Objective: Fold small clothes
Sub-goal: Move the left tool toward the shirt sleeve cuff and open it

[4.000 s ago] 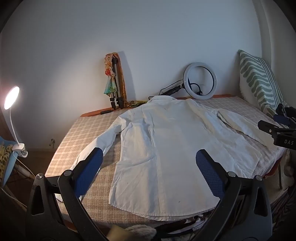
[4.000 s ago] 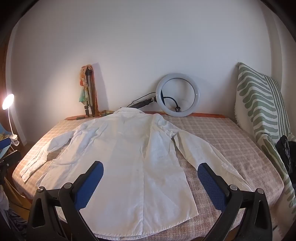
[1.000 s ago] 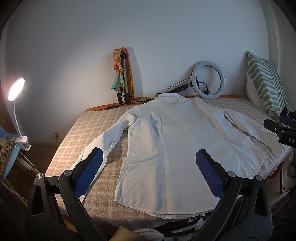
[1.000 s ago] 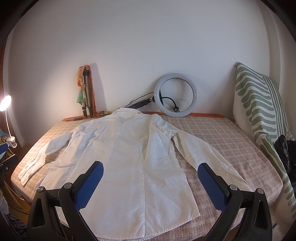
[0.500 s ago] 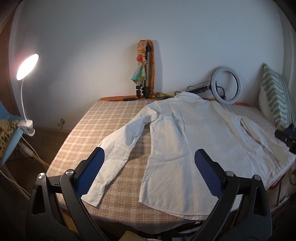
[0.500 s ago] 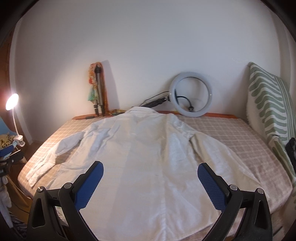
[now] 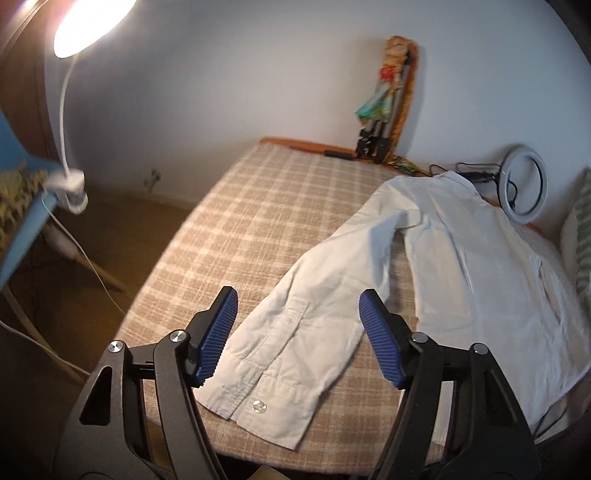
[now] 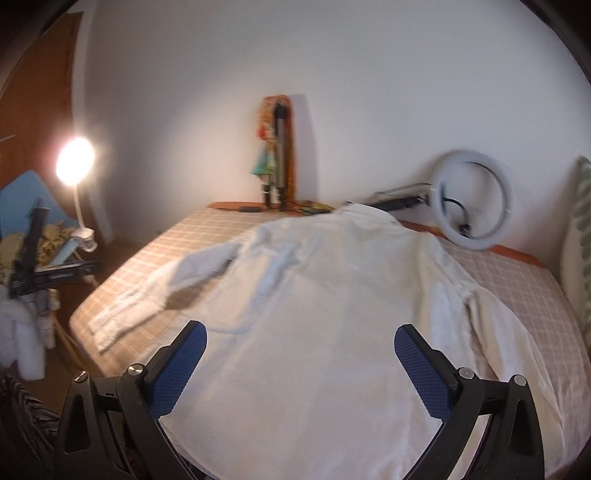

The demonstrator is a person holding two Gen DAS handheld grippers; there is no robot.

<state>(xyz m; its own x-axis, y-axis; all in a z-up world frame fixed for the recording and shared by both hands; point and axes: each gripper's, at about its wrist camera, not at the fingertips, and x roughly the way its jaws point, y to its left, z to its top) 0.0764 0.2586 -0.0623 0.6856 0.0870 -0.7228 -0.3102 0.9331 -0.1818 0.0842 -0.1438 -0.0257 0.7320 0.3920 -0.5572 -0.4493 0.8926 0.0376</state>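
Observation:
A white long-sleeved shirt (image 8: 325, 325) lies flat, back up, on a bed with a checked cover (image 7: 258, 206). In the left wrist view its left sleeve (image 7: 310, 314) stretches toward the bed's near corner, the buttoned cuff (image 7: 255, 398) nearest. My left gripper (image 7: 298, 301) hovers over that sleeve end with its blue-padded jaws closing; the sleeve lies between them, and the pads are not pressing it. My right gripper (image 8: 300, 332) is open above the shirt's lower back, holding nothing.
A lit clip lamp (image 7: 88, 22) and a blue chair (image 7: 14, 221) stand left of the bed. A folded tripod (image 8: 279, 147) and a ring light (image 8: 472, 199) lean on the back wall. A striped pillow (image 8: 581, 236) sits at right.
The left gripper swung left and down from over the shirt's hem to the left sleeve's cuff, and its jaws narrowed. The right gripper shifted left over the shirt's body, still wide.

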